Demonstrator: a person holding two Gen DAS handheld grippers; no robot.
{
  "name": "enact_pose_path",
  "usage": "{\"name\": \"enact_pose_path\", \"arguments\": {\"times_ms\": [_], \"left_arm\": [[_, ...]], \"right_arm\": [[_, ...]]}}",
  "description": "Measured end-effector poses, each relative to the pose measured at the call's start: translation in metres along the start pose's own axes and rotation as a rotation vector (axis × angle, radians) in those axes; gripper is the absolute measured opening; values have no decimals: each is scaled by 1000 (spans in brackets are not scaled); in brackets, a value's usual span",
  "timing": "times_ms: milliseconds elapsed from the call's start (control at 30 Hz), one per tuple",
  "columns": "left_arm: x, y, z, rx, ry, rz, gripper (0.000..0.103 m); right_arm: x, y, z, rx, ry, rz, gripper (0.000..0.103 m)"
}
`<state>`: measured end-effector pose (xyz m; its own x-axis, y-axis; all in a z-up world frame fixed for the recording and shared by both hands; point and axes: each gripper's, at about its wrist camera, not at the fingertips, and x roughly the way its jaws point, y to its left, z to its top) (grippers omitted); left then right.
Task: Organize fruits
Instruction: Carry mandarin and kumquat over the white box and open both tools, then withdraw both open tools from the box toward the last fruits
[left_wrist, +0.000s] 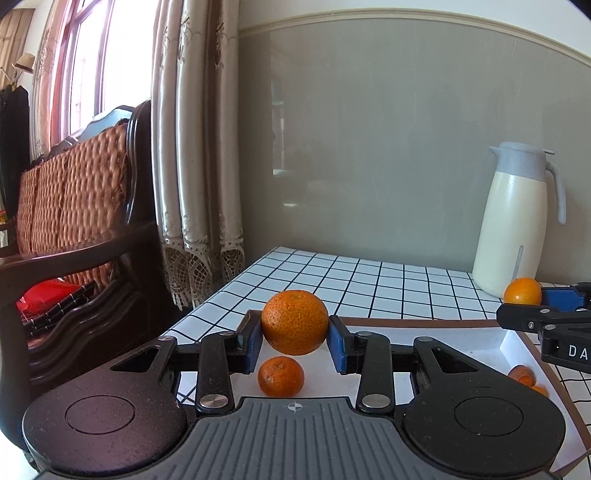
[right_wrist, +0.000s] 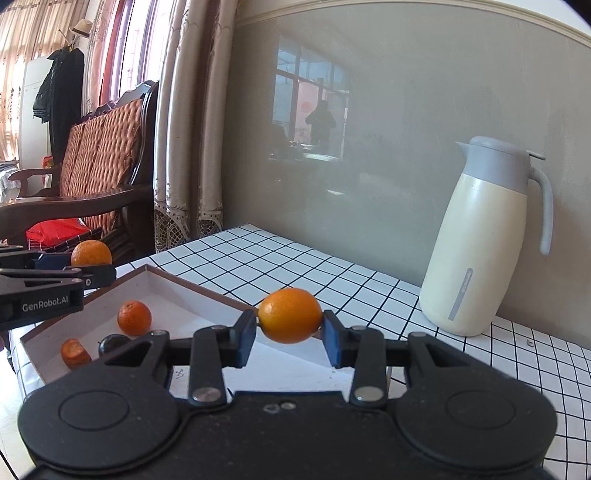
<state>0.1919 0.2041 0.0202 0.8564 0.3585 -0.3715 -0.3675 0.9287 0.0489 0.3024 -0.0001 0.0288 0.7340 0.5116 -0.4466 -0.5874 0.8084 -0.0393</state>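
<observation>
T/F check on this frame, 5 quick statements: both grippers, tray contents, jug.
1. The left gripper is clamped on an orange. True.
2. The right gripper is empty. False: it holds a smaller orange fruit between its pads.
3. The white tray already has fruit in it. True: a small mandarin, an orange piece and a dark fruit lie inside.
4. The cream jug lies tipped on its side. False: it stands upright on the tiled table.
5. The jug stands inside the tray. False: it stands on the table, outside it.
</observation>
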Motion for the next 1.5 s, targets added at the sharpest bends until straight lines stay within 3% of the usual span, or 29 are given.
{"name": "enact_pose_path", "arguments": {"times_ms": [867, 967, 1000, 1033, 1067, 1167, 1500], "left_arm": [[61, -17, 3, 5, 109, -10, 38], [66, -21, 2, 19, 141, -37, 39], [65, -23, 1, 26, 139, -30, 41], [63, -25, 0, 32, 124, -25, 67], [59, -25, -1, 35, 94, -17, 102], [49, -26, 1, 56, 30, 18, 103], [41, -20, 1, 36, 27, 11, 103]], "right_arm": [[55, -29, -3, 23, 134, 13, 30], [59, -28, -4, 4, 169, 25, 34], [58, -29, -4, -1, 152, 2, 54], [55, -29, -4, -3, 133, -22, 70], [52, -31, -3, -1, 115, -35, 88], [48, -33, -1, -2, 94, -49, 92], [43, -33, 1, 18, 81, -40, 91]]}}
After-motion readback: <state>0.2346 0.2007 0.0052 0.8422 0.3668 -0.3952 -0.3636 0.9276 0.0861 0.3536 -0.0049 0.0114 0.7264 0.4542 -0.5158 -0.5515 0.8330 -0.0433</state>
